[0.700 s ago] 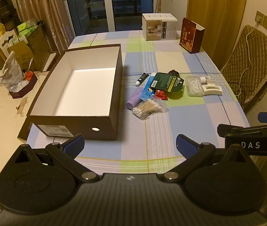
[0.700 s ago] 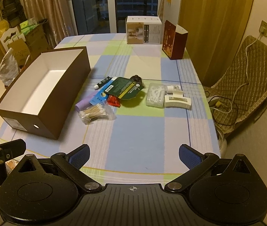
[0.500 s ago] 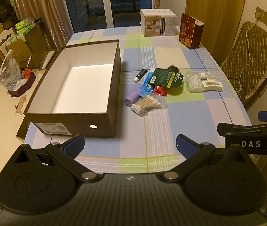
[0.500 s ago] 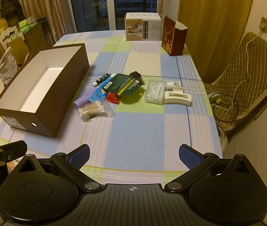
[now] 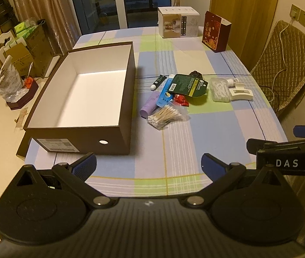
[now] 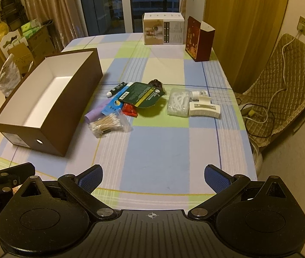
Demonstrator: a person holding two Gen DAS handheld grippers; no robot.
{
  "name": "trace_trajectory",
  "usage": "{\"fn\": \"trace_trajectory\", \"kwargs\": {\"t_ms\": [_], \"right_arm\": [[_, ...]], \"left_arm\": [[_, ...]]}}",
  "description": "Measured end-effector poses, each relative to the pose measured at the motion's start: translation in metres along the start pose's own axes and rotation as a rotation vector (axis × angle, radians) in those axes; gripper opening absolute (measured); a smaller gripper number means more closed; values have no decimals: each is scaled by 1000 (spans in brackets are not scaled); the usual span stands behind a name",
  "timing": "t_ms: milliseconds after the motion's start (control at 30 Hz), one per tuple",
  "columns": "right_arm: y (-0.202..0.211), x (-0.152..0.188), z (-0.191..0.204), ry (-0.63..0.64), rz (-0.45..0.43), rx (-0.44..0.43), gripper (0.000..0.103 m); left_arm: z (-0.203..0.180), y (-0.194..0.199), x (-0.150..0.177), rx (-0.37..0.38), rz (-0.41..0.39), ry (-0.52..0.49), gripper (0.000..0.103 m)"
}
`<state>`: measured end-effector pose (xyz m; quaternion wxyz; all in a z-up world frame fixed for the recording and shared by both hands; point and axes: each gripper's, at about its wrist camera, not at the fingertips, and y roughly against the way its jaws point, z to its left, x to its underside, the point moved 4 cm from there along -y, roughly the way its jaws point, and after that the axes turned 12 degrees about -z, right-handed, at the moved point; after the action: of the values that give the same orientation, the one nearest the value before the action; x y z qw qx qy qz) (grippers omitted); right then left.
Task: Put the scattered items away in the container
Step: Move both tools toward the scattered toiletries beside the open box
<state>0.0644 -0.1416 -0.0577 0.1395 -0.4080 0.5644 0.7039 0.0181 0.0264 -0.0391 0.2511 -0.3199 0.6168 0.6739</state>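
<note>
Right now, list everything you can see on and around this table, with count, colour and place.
storage box: 1, brown outside, white inside, empty, table's left.
cotton swab bag: 1, clear, nearest of the pile.
purple tube: 1, beside the swabs.
blue packet: 1, overlapping the tube.
green card pack: 1, dark green, pile's middle.
red wrapper: 1, under the card's edge.
small black tube: 1, white cap, near the box.
floss pick bag: 1, clear, pile's right.
white hair clip: 1, rightmost.
white carton: 1, far edge.
red gift bag: 1, far edge.
left gripper: open, empty.
right gripper: open, empty.
</note>
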Motion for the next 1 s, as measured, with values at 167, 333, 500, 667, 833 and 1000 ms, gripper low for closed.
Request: {"fn": "trace_trajectory", "kwargs": {"t_ms": [167,333,500,667,833,1000], "right_arm": [[1,1,-2,-6,1,0,103],[-1,2,-1,-5,7,-3,103],[-4,3,-3,-5,14,-8,103],[-9,3,-7,-15,22,-7,103],[-14,4,-9,-21,21,-11,103],[-22,4,-13,-29,19,-13,103]], "left_arm": [[-2,0,2,8,2,-3,102],[-2,-3,4,11,12,-1,102],[-5,-8,4,19,24,-3,102],[-9,-15,4,26,34,-10,102],[-13,-23,5,42,45,-14,102],[-16,-32,4,56,45,-26,102]]}}
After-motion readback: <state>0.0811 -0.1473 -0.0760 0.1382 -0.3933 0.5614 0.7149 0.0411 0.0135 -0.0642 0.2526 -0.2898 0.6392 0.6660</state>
